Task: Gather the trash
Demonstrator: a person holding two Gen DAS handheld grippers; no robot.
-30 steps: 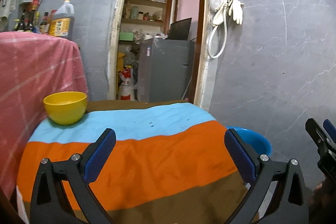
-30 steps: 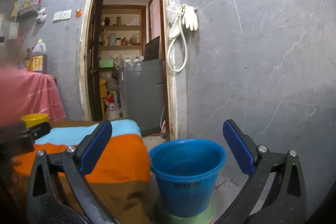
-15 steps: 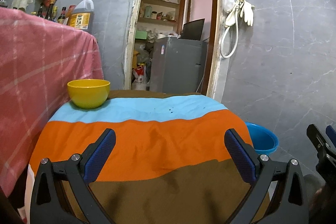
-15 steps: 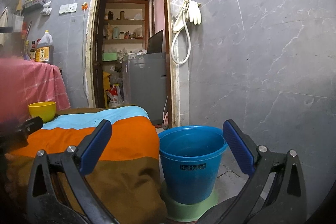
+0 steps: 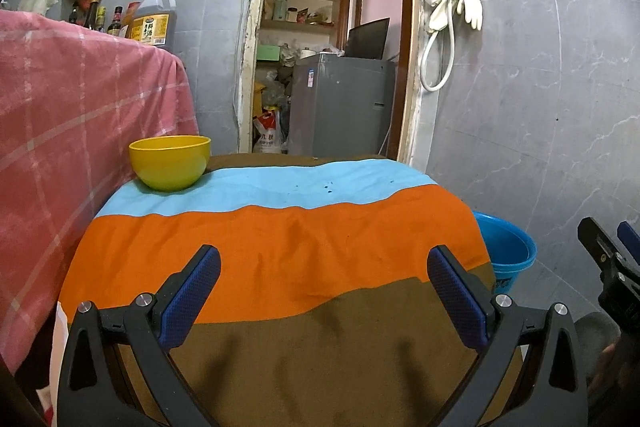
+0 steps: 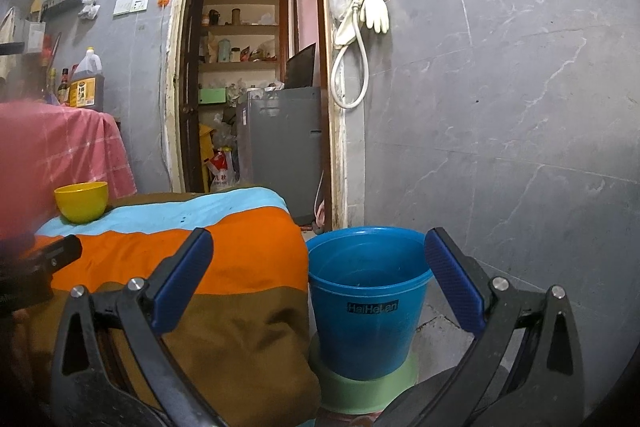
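A low table under a striped cloth (image 5: 280,251) of light blue, orange and brown fills the left wrist view. On its far left corner stands a yellow bowl (image 5: 170,161), seen too in the right wrist view as the yellow bowl (image 6: 82,201). A blue bucket (image 6: 368,295) sits on a green stand beside the table's right side; its rim (image 5: 506,245) peeks past the cloth. My left gripper (image 5: 324,295) is open above the cloth's near part, empty. My right gripper (image 6: 320,283) is open, empty, in front of the bucket. A few dark specks (image 5: 330,187) lie on the blue stripe.
A pink checked cloth (image 5: 80,123) covers something tall at the left. An open doorway (image 5: 332,67) behind the table shows a grey appliance and shelves. Bottles (image 5: 154,19) stand at the back left. Gloves and a hose (image 5: 456,11) hang on the grey tiled wall.
Both grippers have pulled back and lowered: the table's brown near stripe now shows more, the bowl sits farther off, and the bucket appears more from the side. Both stay open.
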